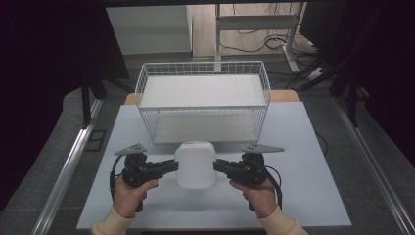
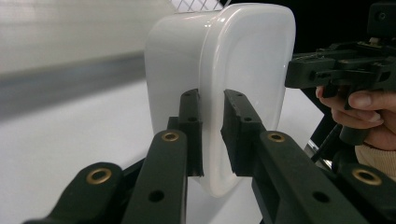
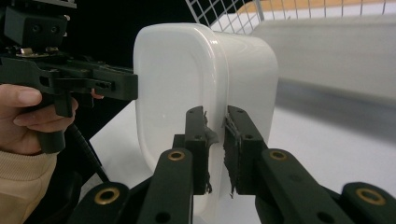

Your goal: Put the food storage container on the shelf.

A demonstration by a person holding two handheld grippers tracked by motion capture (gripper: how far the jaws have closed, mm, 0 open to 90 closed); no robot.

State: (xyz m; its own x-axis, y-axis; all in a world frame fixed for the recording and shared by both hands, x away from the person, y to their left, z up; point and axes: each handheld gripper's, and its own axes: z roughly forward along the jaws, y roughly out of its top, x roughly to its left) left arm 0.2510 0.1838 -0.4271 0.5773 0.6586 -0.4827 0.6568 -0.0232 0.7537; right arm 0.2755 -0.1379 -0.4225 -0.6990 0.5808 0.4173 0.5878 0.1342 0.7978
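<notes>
At centre frame the white plastic container (image 1: 195,165) hangs between both claws, left claw (image 1: 172,165) and right claw (image 1: 218,165) each clenched on its rim, wire basket (image 1: 203,100) directly above.

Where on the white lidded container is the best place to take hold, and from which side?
On the protruding lid rim of the white container, from its left and right sides at once. That thin lip fits between the fingers, while the smooth rounded body is too wide. Both the left gripper and the right gripper pinch it there now.
</notes>
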